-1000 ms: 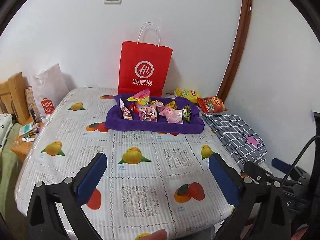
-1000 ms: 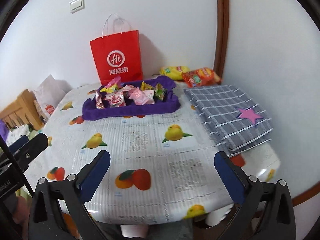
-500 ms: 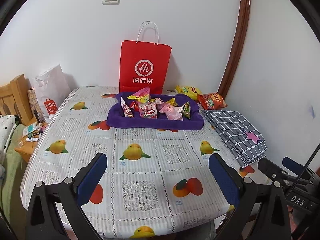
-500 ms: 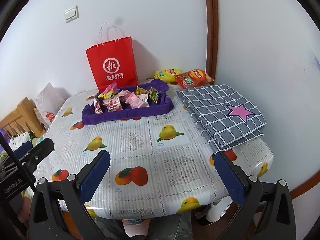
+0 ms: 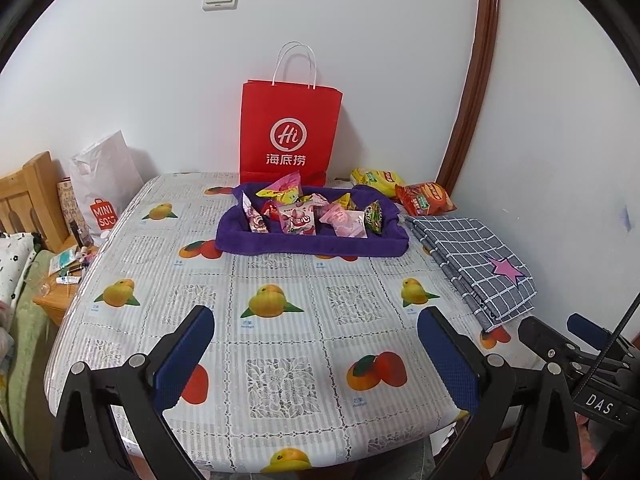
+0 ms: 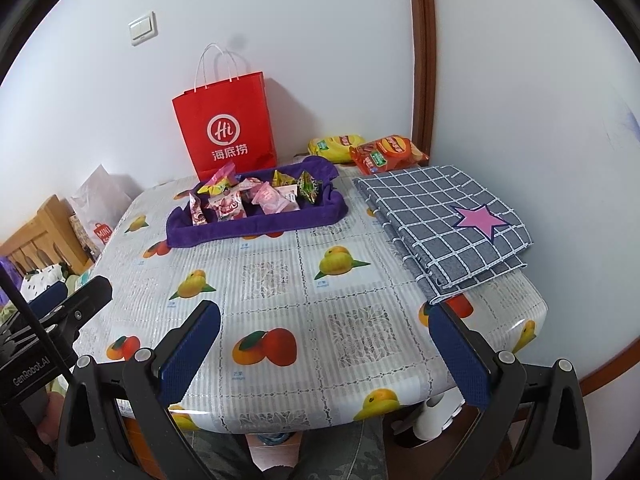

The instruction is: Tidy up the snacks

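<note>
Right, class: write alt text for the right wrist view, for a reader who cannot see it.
An open right gripper hovers over the near edge of a fruit-print table, holding nothing. Farther back a purple tray holds small snack packets; a red paper bag stands behind it, with two chip bags and a folded checked cloth to the right.

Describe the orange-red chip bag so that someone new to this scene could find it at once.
Start at the red paper bag standing against the back wall, then look right, past the purple tray of small snacks, to the table's far right corner by the brown door frame. Two chip bags lie there: the orange-red chip bag is nearest the grey checked cloth; its neighbour, the yellow chip bag, sits left of it.
</note>
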Available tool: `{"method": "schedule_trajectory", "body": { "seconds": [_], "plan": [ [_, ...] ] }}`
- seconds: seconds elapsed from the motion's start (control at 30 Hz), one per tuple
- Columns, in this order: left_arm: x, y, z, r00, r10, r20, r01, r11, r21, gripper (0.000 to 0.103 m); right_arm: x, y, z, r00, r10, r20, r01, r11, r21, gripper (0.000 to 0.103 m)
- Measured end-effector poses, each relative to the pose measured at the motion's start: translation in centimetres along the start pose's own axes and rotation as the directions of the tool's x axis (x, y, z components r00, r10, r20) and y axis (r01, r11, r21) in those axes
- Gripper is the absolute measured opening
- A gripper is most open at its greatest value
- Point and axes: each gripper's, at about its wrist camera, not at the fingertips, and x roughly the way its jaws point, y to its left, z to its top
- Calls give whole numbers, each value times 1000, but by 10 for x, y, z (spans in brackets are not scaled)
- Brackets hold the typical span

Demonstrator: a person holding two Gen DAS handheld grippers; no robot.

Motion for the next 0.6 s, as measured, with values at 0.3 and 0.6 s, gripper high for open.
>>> {"method": "schedule_trajectory", "body": {
  "seconds": [0.3,0.6],
  "plan": [
    [-1,-3,0,1000,-12,3,12,1000,2,103,0,-1,-1,1000,-6,1,6,1000,2,102],
    [-3,-4,0,1000,-23,2,23,1000,2,103,-1,-1,-2,1000,-7,6,7,1000,0,102]
  ]
}}
